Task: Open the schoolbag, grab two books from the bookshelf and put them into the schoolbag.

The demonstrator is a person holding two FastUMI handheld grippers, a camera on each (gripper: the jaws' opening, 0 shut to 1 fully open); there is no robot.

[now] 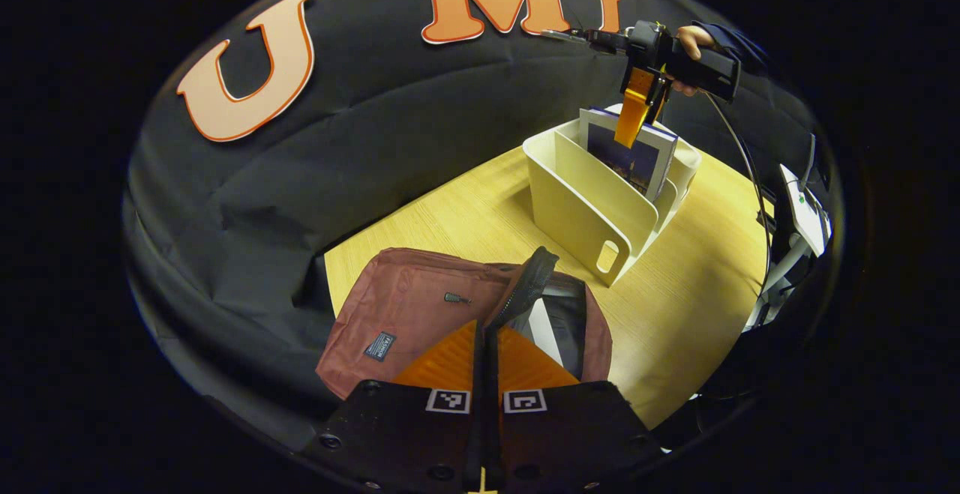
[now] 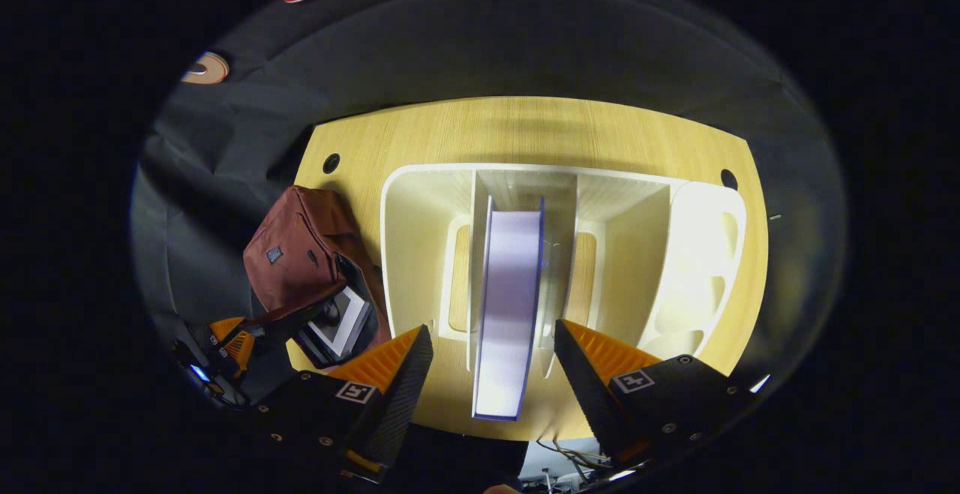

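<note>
Left gripper view: my left hand-held gripper [image 1: 486, 344] clamps the raised zipper edge of the maroon schoolbag [image 1: 409, 314], fingers pressed together on it, holding the mouth open near the desk's [image 1: 465, 209] left edge. Farther back, my right hand [image 1: 694, 40] aims the right hand-held gripper [image 1: 634, 115] steeply down at a book [image 1: 637, 160] standing in the white bookshelf [image 1: 577, 209].

Right gripper view: that gripper's fingers stand apart, straddling the upright book in the middle compartment, not touching it.
</note>
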